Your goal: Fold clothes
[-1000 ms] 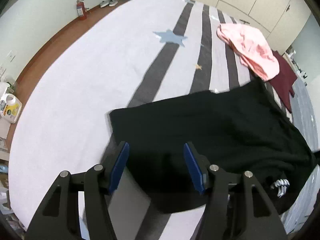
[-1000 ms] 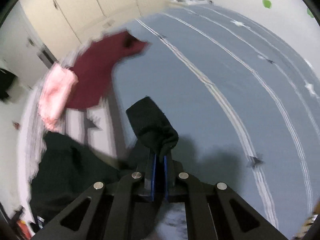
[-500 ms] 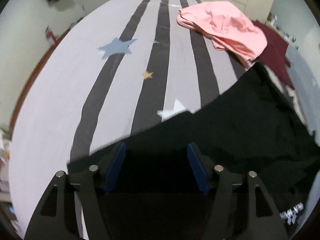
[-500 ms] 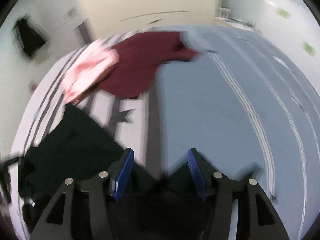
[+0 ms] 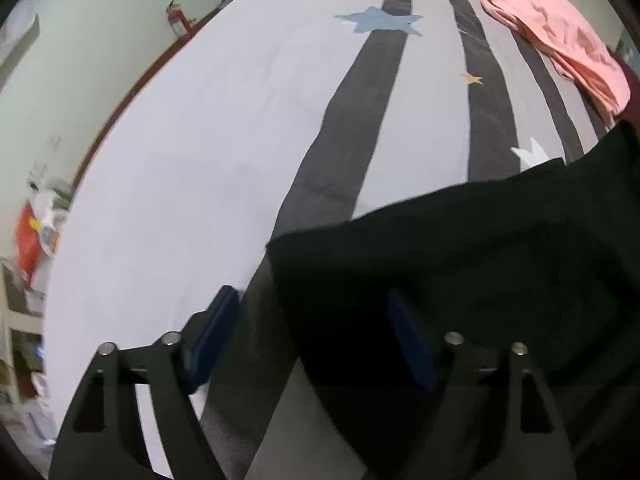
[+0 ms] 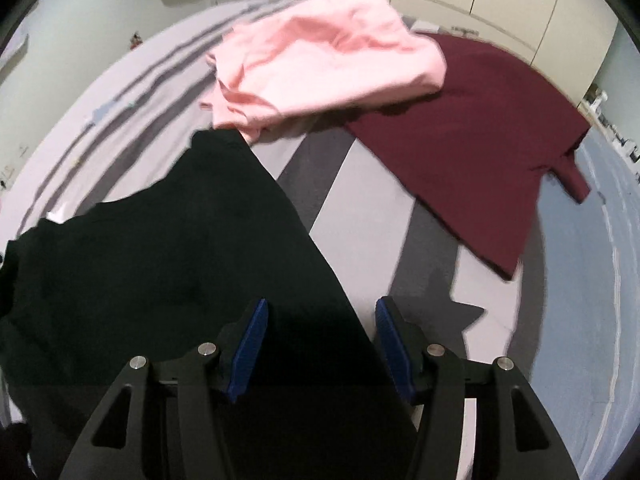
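No writing, brand, number or sign can be read in either view. Far to the left of the left tongs (image 5: 312, 332), a white container (image 5: 47, 229) beside the bed carries a label, but it is too blurred and small to make out. The black garment (image 6: 168, 248) under the right tongs (image 6: 320, 334) shows no legible print on the part in view.
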Tool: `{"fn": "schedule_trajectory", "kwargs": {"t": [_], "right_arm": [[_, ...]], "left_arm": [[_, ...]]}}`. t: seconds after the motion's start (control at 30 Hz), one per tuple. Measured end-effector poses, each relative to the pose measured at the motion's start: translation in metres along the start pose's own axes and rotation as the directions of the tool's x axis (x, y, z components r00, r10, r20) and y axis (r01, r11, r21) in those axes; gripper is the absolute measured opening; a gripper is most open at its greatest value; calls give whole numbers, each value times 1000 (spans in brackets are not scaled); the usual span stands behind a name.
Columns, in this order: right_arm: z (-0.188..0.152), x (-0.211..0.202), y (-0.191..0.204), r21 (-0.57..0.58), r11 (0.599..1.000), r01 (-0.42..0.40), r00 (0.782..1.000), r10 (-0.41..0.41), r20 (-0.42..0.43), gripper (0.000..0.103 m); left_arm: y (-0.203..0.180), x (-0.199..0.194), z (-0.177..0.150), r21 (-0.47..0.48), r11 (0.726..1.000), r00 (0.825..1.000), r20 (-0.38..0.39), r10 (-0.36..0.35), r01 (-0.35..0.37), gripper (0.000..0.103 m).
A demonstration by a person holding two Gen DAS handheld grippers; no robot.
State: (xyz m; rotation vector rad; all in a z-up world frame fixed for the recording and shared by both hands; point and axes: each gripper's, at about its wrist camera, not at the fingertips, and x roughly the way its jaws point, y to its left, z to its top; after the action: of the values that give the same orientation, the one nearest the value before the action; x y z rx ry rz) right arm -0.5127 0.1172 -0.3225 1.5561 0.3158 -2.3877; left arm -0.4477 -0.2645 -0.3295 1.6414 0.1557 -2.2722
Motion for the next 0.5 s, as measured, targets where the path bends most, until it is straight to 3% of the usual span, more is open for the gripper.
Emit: {"fn": "schedule_trajectory", "kwargs": {"t": [0.07, 0.1, 0.13, 0.2, 0.23, 0.4, 0.5], "right_arm": [[1, 12, -2, 6, 1000, -12, 999, 13, -40, 52], [1, 14, -4, 17, 999, -30, 999, 30, -45, 47], [1, 16, -5, 29, 998, -48, 998, 49, -48, 41], [0, 15, -9, 53, 996, -67, 997, 69, -46, 15], [-1, 14, -10, 64, 996, -67, 997, 69, -39, 7], [-2, -11, -29, 140, 987, -76, 997, 72, 29, 3], [5, -44, -58, 209, 976, -58, 994, 37, 102, 3]], "left_arm": [[0, 2, 3, -4, 999, 999, -4, -38, 38, 69], [-1, 3, 5, -1, 997, 997, -8, -71, 71, 49], [-5, 2, 7, 17, 995, 995, -9, -103, 103, 41], [-15, -1, 11, 64, 991, 993, 4, -116, 116, 13], [-20, -3, 12, 87, 989, 993, 12, -119, 117, 8], [-27, -26, 42, 76, 987, 986, 80, -147, 141, 3], [-37, -54, 86, 104, 983, 972, 163, -167, 151, 3]]}}
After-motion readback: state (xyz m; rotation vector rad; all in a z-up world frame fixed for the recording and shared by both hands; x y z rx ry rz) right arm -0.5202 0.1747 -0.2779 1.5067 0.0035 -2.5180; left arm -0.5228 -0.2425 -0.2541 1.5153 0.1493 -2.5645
